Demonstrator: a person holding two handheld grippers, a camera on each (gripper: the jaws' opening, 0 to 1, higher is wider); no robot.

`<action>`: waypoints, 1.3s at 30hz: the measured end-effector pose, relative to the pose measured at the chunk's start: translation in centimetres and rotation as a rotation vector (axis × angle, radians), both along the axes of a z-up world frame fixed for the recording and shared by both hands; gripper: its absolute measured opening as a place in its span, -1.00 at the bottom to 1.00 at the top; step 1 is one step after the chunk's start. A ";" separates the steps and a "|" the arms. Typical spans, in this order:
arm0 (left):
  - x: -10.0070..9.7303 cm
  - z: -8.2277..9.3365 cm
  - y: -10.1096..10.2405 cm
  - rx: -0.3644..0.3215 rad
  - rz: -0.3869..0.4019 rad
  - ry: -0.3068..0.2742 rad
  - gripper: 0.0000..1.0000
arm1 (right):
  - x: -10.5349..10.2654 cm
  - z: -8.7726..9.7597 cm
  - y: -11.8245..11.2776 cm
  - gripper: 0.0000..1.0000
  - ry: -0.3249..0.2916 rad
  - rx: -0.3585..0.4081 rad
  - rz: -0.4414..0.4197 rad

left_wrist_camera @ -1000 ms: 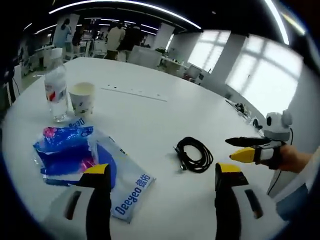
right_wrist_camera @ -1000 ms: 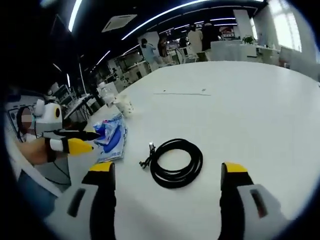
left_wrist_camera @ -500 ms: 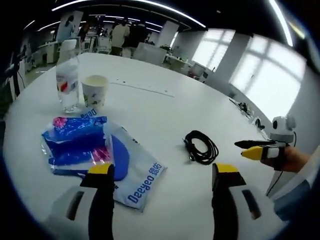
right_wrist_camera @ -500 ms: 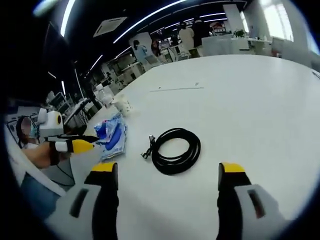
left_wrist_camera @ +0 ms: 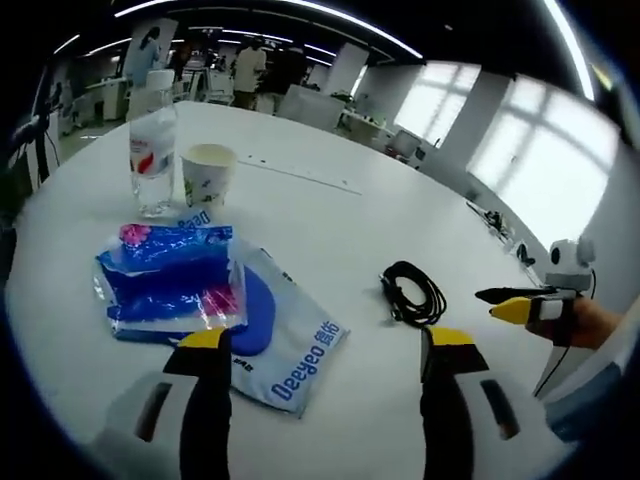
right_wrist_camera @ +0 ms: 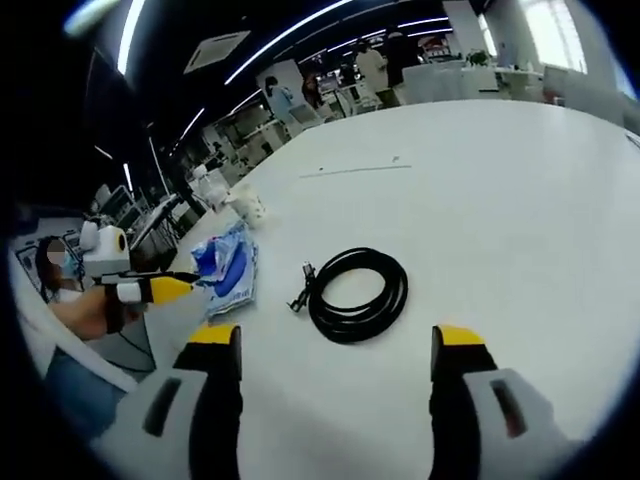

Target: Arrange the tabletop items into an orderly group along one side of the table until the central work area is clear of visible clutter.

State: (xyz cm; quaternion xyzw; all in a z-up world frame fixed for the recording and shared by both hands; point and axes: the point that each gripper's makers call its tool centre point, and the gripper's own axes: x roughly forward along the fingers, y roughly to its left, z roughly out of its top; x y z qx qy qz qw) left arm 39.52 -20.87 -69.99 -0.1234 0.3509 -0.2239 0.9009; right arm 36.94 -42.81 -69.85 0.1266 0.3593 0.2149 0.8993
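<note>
Cable (right_wrist_camera: 356,296), coiled and black, lies on the white table (right_wrist_camera: 520,170) at about 12 o'clock from the right gripper (right_wrist_camera: 336,362), straight ahead between its spread jaws and a little beyond their yellow tips; those jaws stand wide apart and hold nothing. In the left gripper view the same coil (left_wrist_camera: 413,293) sits toward 1 o'clock, near the table's edge. The left gripper (left_wrist_camera: 322,362) also has its jaws parted and empty, hanging just above a blue-and-white plastic packet (left_wrist_camera: 220,320) printed with lettering. A second crinkled blue packet (left_wrist_camera: 170,283) overlaps it at 10 o'clock. Farther off, around 11 o'clock, a paper cup (left_wrist_camera: 207,175) stands upright just beside a clear water bottle (left_wrist_camera: 153,150); both are well apart from the coil.

Judging by looks, the cable should be light and floppy, likely to uncoil or trail if lifted by one strand, so pinching across several loops together seems safest. The packets look thin, soft and slippery; a hold on an edge or corner would serve better than the flat middle. The cup looks light and easily crushed, so a gentle squeeze near the rim. The bottle, apparently part full, is heavier and smooth.
</note>
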 end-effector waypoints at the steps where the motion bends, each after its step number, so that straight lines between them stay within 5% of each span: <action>1: 0.1 0.0 0.2 0.004 0.003 -0.002 0.55 | 0.0 -0.1 0.1 0.53 0.003 -0.001 0.005; 16: 0.6 -0.5 6.5 0.028 0.138 0.004 0.52 | 1.0 0.5 3.6 0.48 0.016 0.005 0.103; 24: 1.2 -0.8 9.2 0.046 0.175 0.011 0.51 | 5.0 4.9 5.4 0.49 -0.065 -0.014 0.171; 31: 2.3 -1.0 11.7 0.075 0.199 0.010 0.50 | 8.8 8.9 9.8 0.44 -0.131 -0.008 0.241; 39: 3.8 -1.5 14.3 0.159 0.186 0.001 0.48 | 8.7 5.8 15.7 0.30 -0.059 -0.004 0.315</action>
